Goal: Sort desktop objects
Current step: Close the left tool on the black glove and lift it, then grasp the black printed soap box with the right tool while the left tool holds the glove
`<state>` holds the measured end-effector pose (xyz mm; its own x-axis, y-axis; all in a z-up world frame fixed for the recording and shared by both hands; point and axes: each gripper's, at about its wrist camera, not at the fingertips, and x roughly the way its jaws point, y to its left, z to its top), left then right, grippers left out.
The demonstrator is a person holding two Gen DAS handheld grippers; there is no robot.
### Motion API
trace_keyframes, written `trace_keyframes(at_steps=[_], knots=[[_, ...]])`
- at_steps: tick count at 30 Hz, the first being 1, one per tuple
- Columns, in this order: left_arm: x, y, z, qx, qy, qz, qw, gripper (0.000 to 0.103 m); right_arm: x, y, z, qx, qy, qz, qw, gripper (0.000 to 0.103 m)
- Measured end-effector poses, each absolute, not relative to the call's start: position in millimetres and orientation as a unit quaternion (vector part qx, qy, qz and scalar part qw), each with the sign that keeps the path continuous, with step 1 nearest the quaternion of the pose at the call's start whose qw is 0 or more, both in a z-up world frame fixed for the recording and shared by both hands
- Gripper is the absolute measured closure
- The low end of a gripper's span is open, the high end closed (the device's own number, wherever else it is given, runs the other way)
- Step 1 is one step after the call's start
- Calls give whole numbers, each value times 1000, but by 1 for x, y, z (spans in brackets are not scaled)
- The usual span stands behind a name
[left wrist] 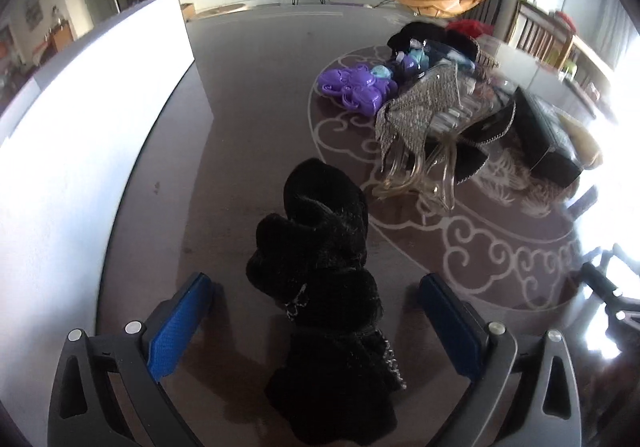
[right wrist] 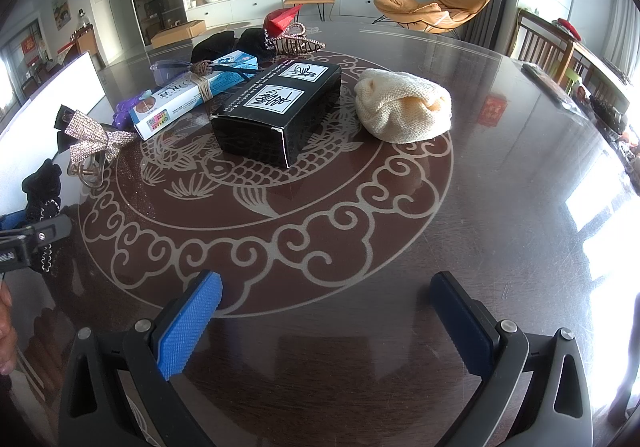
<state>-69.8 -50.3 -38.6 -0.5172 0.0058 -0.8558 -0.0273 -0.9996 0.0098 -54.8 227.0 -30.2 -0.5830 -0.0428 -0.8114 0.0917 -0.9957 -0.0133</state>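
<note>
Left gripper (left wrist: 316, 321) wide, straddling one black furry hair tie (left wrist: 320, 287). Right gripper (right wrist: 326, 311) wide, empty. One black rectangular carton (right wrist: 276, 111); one cream knitted hat (right wrist: 402, 109) just right of it.

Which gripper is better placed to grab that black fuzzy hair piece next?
Left. The black fuzzy hair piece lies right between the open left gripper. The right gripper is open over bare table, and the piece sits far to its left.

Box (right wrist: 276, 113) lies left of knitted hat (right wrist: 402, 109).
</note>
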Motion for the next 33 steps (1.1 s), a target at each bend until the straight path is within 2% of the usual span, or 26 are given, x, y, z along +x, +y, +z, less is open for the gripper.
trace_keyframes(at_steps=[11,18,24,25,27,28,30,33], knots=[[-63,-43,-44,-466,9,885,10,0,-55,227,-30,455,27,-889,38,0],[-61,-39,-44,-459,6,888,-22,0,-55,227,-30,455,27,-889,38,0],[-67,-45,-44,-467,11,884,14,0,-55,227,-30,455,27,-889,38,0],[-66,-44,-43,-462,17,887,21,3,-55,227,-30,455,27,-889,38,0],[-60,-42,-39,-443,26,895,37,33,-55,227,-30,455,27,-889,38,0],[-57,-40,-38,-436,29,898,45,39,-55,227,-30,455,27,-889,38,0],[-52,-33,-36,-430,41,900,61,61,-55,227,-30,455,27,-889,38,0],[-52,-28,-35,-428,51,900,66,65,-55,227,-30,455,27,-889,38,0]])
